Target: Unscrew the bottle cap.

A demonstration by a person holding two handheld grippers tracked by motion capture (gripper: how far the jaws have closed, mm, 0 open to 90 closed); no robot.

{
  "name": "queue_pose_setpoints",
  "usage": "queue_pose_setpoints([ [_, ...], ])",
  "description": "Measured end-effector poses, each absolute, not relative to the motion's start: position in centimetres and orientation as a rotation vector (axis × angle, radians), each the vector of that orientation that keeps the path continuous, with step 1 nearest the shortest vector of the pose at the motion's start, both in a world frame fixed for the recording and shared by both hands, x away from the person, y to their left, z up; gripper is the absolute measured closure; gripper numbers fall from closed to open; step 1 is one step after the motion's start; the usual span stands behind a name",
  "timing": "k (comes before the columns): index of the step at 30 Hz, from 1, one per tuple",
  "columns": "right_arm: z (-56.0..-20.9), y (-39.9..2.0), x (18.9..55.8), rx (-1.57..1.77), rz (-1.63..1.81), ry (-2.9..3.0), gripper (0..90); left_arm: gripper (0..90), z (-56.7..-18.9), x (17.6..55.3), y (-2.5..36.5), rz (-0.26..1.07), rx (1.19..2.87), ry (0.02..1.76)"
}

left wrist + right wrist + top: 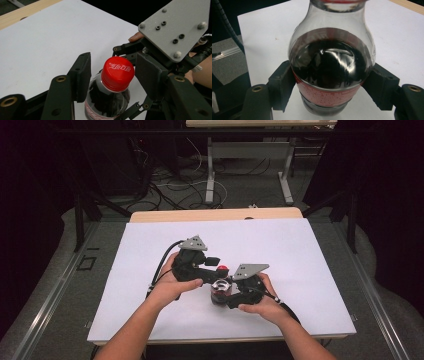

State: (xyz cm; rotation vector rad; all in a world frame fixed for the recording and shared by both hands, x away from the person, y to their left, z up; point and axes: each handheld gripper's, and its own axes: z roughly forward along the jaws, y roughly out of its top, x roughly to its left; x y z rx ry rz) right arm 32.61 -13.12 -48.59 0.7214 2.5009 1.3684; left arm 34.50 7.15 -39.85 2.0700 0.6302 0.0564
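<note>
we have a small cola bottle point(220, 290) standing upright on the white sheet point(300, 270) that covers the table, near the person's edge and between the two hands. the right gripper point(329, 82) is clenched on the bottle's body: in the right gripper view both black pads press the red label band from either side, dark liquid filling the bulb above them. the left gripper point(112, 75) is up at the neck, its jaws standing either side of the red cap point(118, 73); in the left gripper view there is a visible gap on the near pad's side, and the far pad looks close to the cap but we cannot tell whether it touches, so we read this claw as released around the cap, not gripping it. the cap sits square on the neck, so by our reading the bottle is not yet opened. judged so far: bottle secured and steadied, cap approached. left to do, as we see it: close on the cap, twist it loose, lift it away.
</note>
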Motion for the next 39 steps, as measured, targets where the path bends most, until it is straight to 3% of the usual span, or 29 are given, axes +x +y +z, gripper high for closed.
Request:
queue_pose_setpoints([
  [9,-48.7,-12.9,32.4,0.697,1.362,2.513,29.6,51.9,-40.2,34.9,6.8,0.020,2.063,0.614],
  [16,-48.7,-12.9,32.5,0.711,1.352,2.513,29.6,61.2,-40.3,34.7,6.1,0.046,2.066,0.626],
  [22,-48.7,-12.8,32.4,0.761,1.310,2.470,29.7,61.6,-40.3,33.7,5.1,0.164,2.009,0.819],
  [28,-48.9,-12.8,32.5,0.787,1.296,2.448,29.6,61.4,-40.2,33.5,4.5,0.193,1.999,0.912],
  [35,-48.8,-13.0,32.6,0.777,1.330,2.448,29.6,45.2,-39.4,33.8,5.5,0.096,2.000,0.828],
  [39,-48.7,-13.1,32.6,0.753,1.344,2.461,29.6,43.8,-39.4,34.0,6.1,0.105,2.009,0.768],
])
